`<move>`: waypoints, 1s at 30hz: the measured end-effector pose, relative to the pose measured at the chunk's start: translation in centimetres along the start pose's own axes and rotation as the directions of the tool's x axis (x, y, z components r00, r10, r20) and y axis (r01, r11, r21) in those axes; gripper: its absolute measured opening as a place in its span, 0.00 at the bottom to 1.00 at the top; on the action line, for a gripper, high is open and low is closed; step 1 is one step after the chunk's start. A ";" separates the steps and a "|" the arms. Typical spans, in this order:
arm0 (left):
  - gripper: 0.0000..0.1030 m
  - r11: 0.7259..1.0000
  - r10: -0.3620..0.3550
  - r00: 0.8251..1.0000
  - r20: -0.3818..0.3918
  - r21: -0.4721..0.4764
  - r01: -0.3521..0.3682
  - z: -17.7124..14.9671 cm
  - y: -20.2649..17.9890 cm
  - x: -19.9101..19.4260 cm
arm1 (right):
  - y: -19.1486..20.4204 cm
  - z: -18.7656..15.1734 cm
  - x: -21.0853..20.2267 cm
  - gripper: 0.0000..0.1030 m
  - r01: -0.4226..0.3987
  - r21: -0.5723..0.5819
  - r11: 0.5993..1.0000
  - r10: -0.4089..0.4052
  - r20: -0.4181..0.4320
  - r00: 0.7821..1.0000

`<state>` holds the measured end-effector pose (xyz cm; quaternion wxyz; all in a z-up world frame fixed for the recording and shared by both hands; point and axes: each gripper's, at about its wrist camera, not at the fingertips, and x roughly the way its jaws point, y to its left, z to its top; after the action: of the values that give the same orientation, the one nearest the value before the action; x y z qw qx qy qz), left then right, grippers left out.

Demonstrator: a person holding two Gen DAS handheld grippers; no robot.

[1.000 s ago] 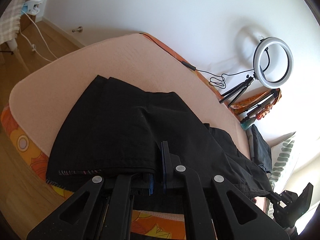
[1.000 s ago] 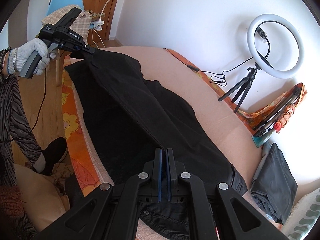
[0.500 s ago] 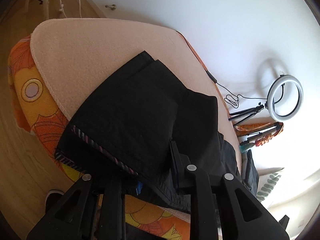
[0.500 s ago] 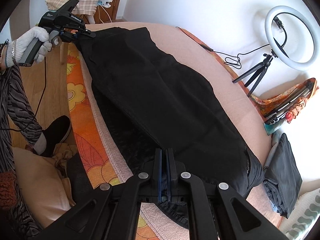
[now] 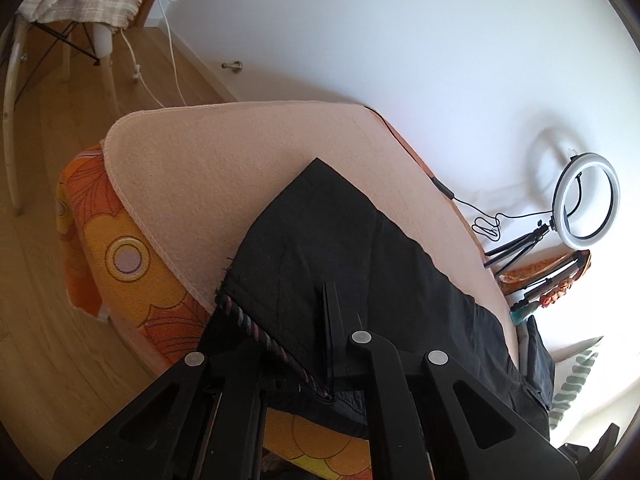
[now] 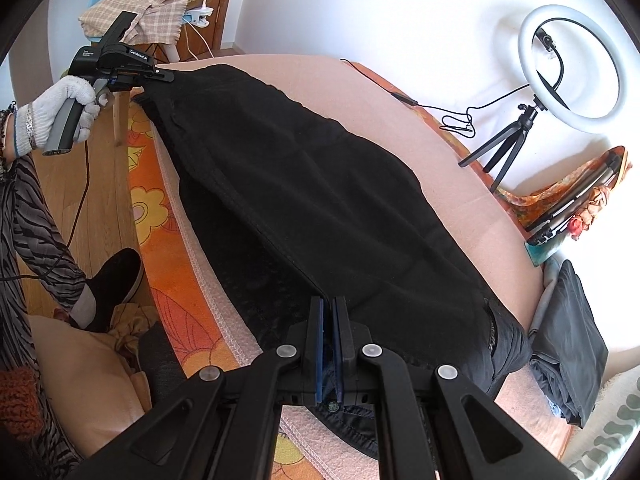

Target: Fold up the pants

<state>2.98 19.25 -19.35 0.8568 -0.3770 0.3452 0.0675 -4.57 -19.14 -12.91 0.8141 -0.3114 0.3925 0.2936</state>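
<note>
The black pants (image 6: 320,200) lie stretched lengthwise along the near side of a pink blanket (image 5: 240,160) that covers the bed, with one long edge drooping over the side onto the orange flowered sheet (image 6: 168,248) beneath. The cloth is doubled, one leg on top of the other, and its upper surface is fairly smooth with a seam running down the length.

The right gripper (image 6: 329,320) has its two blue-padded fingers pressed together on the nearer end of the pants, pinching a fold of the black cloth between them. At the far end, the left gripper (image 6: 166,77) pinches the hem; in its own view (image 5: 329,320) the fingers are closed on the hem edge, where a striped inner lining shows. A white-gloved hand (image 6: 64,108) grips the handle of the left gripper, and a striped sleeve (image 6: 24,208) and a dark shoe (image 6: 112,284) show beside the bed.

Beyond the pants, a ring light (image 6: 572,68) on a small tripod stands at the far edge of the bed against the white wall, its cable trailing along the blanket. A folded dark garment (image 6: 568,344) sits just past the nearer end of the pants. A chair (image 5: 60,20) draped with a checked cloth stands on the wooden floor (image 5: 60,340) beyond the far end of the bed.
</note>
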 end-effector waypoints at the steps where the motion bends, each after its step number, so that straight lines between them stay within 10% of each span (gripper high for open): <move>1: 0.05 1.000 0.001 1.000 -0.004 -0.002 -0.001 0.0 0.2 0.1 | 0.2 0.0 0.3 0.01 0.001 -0.008 1.000 -0.001 -0.008 1.000; 7: 0.07 1.000 0.004 0.998 -0.057 -0.002 -0.004 0.1 0.6 0.4 | -0.5 -0.7 0.6 0.01 -0.011 0.024 1.000 0.011 -0.035 0.999; 14: 0.15 0.980 0.192 0.981 0.040 0.053 -0.194 1.5 -0.3 -2.3 | -0.6 -0.9 0.7 0.02 -0.017 0.068 0.998 0.019 -0.039 0.999; 18: 0.16 0.987 0.106 0.993 0.054 0.114 -0.111 1.7 -2.8 -3.3 | 0.1 -1.0 1.2 0.03 0.000 0.056 0.998 0.003 -0.054 0.999; 22: 0.16 0.953 -0.045 0.994 -0.098 0.296 0.072 0.1 -9.2 -1.7 | 0.3 -1.4 1.7 0.04 0.007 0.087 0.996 -0.001 -0.066 0.998; 30: 0.16 0.768 -0.150 0.840 -0.521 0.474 0.431 -9.3 -22.3 5.1 | 0.4 -1.9 2.3 0.19 0.028 0.193 0.981 -0.019 -0.050 0.999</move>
<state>10.17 -3.72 -13.68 0.8241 -0.1565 0.4744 -0.2671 -4.54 -19.74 -15.87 0.8344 -0.2423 0.4348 0.2368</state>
